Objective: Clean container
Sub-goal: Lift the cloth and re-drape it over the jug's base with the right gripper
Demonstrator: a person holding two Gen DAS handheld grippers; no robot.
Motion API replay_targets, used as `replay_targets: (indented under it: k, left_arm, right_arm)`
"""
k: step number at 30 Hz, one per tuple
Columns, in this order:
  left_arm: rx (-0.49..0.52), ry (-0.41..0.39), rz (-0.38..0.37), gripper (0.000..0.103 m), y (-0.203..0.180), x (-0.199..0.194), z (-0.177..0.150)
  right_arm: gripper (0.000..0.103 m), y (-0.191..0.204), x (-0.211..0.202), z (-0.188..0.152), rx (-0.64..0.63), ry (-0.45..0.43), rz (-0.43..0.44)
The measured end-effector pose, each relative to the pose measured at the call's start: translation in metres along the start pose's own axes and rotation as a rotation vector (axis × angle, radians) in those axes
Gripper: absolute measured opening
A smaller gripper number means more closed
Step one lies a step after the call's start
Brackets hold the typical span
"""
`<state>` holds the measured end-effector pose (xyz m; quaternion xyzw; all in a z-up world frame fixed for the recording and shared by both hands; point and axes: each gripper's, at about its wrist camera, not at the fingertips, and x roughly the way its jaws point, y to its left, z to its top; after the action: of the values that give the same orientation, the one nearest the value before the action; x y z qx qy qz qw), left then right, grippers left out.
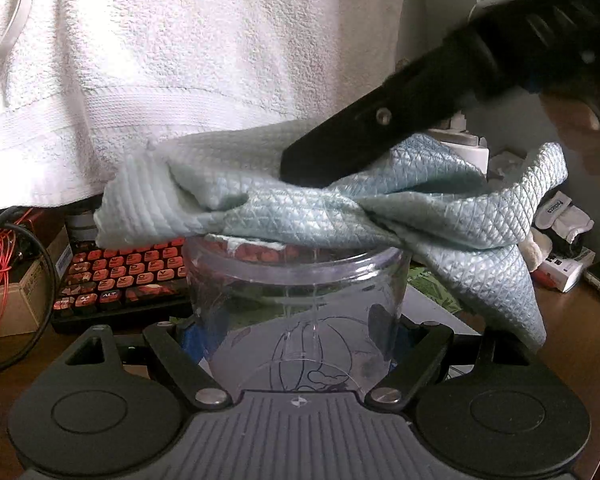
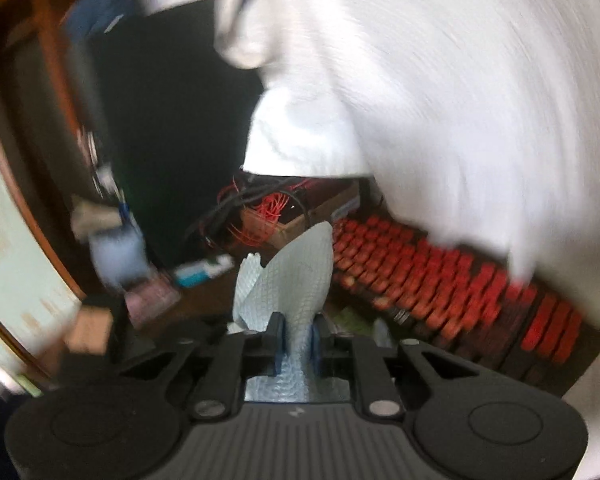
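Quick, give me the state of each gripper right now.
Left gripper: closed around the clear container, gripping its sides.
Right gripper: shut on the light blue cloth, which lies over the container's mouth.

The clear plastic container (image 1: 296, 300) looks smooth and glossy. The pale blue cloth (image 1: 420, 208) over its rim has a quilted diamond weave with a slight sheen. The white terry towel (image 1: 180, 60) behind looks rough and matt. The brown wooden bench (image 1: 580, 340) looks polished.
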<state>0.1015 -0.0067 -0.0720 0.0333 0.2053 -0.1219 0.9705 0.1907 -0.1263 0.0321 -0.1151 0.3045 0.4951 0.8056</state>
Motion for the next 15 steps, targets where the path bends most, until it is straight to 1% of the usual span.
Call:
replay_targets:
  k: [2, 3, 5, 7, 8, 10, 11, 12, 13, 15]
  left_arm:
    - [0.0, 0.0, 0.0, 0.083, 0.001, -0.001, 0.001]
    - [0.0, 0.0, 0.0, 0.083, 0.001, -0.001, 0.001]
    - [0.0, 0.0, 0.0, 0.083, 0.001, 0.0, 0.001]
    - [0.0, 0.0, 0.001, 0.083, 0.001, 0.0, 0.0]
    - [0.0, 0.0, 0.001, 0.083, 0.001, 0.0, 0.0]
    - [0.001, 0.0, 0.0, 0.083, 0.001, 0.001, 0.0]
    - [0.001, 0.0, 0.0, 0.083, 0.001, 0.001, 0.0]
    - [0.001, 0.0, 0.0, 0.083, 0.001, 0.001, 0.0]
    - [0.001, 0.0, 0.0, 0.083, 0.001, 0.001, 0.0]
    - [0.001, 0.0, 0.0, 0.083, 0.001, 0.001, 0.0]
  right_arm:
    - [0.014, 0.023, -0.002, -0.001, -0.151, -0.013, -0.093]
    - [0.016, 0.034, 0.0, -0.003, -0.205, -0.018, -0.134]
    - [0.016, 0.049, 0.001, -0.007, -0.293, -0.031, -0.202]
    - [0.02, 0.06, 0.004, -0.013, -0.363, -0.051, -0.262]
    - [0.022, 0.064, 0.005, -0.016, -0.382, -0.066, -0.294]
    - [0.031, 0.069, 0.006, -0.021, -0.394, -0.095, -0.339]
    - [0.034, 0.071, 0.006, -0.024, -0.396, -0.115, -0.362]
    - [0.041, 0.07, 0.005, -0.026, -0.381, -0.132, -0.377]
    - [0.046, 0.07, 0.005, -0.028, -0.365, -0.15, -0.391]
    - [0.046, 0.065, 0.001, -0.032, -0.308, -0.182, -0.386]
